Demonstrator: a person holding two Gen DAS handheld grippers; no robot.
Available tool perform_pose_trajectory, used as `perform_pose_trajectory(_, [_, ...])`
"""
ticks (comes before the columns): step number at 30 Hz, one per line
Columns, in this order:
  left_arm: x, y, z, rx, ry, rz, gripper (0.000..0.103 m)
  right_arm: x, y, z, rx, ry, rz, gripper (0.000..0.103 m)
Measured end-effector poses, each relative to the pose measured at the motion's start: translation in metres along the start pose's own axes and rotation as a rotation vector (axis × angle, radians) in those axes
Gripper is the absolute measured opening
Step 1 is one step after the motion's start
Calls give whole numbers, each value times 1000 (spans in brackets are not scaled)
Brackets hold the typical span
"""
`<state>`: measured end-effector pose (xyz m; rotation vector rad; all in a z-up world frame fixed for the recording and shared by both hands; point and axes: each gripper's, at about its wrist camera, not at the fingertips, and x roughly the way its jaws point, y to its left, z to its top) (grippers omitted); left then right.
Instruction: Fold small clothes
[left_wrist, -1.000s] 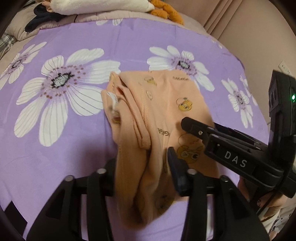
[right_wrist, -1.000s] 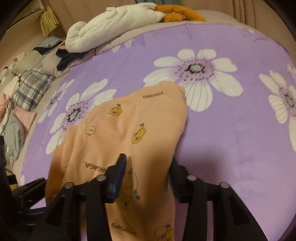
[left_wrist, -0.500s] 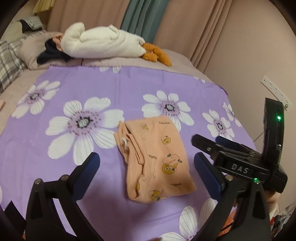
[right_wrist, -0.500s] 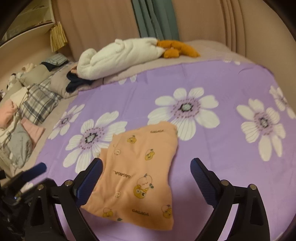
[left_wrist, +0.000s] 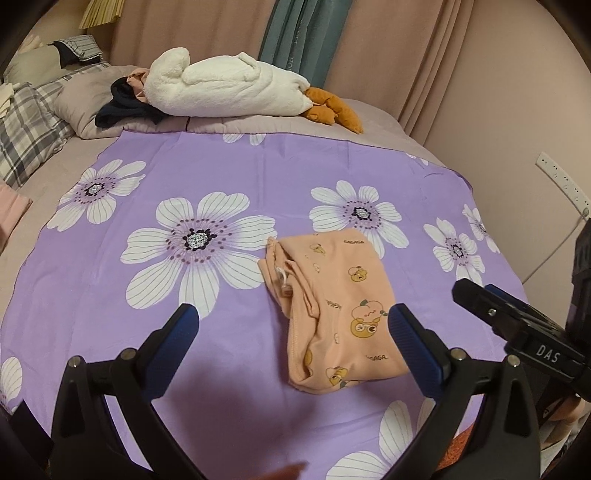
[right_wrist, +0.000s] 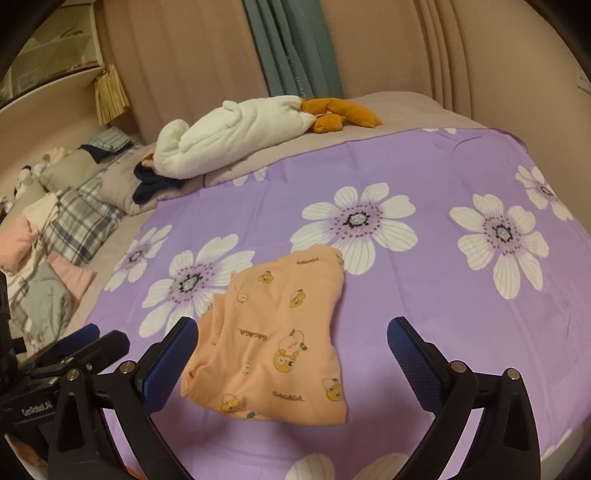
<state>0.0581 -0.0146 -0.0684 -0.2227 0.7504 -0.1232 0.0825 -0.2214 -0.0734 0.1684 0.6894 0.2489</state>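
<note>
Left wrist view: folded garment (left_wrist: 334, 314) lies just beyond spread left gripper (left_wrist: 291, 325).

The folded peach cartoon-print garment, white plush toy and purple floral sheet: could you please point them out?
Folded peach cartoon-print garment (right_wrist: 273, 343), right wrist view, central panel.
White plush toy (left_wrist: 225, 88), left wrist view, body.
Purple floral sheet (right_wrist: 424, 295), right wrist view, bare purple area.

Beige curtains (right_wrist: 192, 66) and a teal drape (right_wrist: 295, 48) hang behind the bed (right_wrist: 402, 107).

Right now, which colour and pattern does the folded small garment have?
The folded garment is peach-orange with small yellow cartoon prints and "GAGAGA" lettering; the right wrist view shows it best.
</note>
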Motion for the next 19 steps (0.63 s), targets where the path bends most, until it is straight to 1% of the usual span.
perform_pose_trajectory(3, [0, 0, -1, 7, 5, 10, 103, -1, 1, -2, 3, 1, -13, 101])
perform_pose_trajectory(7, [-1, 0, -2, 0, 11, 4, 103, -1, 4, -5, -1, 16, -26, 101])
perform_pose_trajectory(19, [-2, -1, -4, -13, 14, 4, 103, -7, 1, -10, 12, 18, -44, 101])
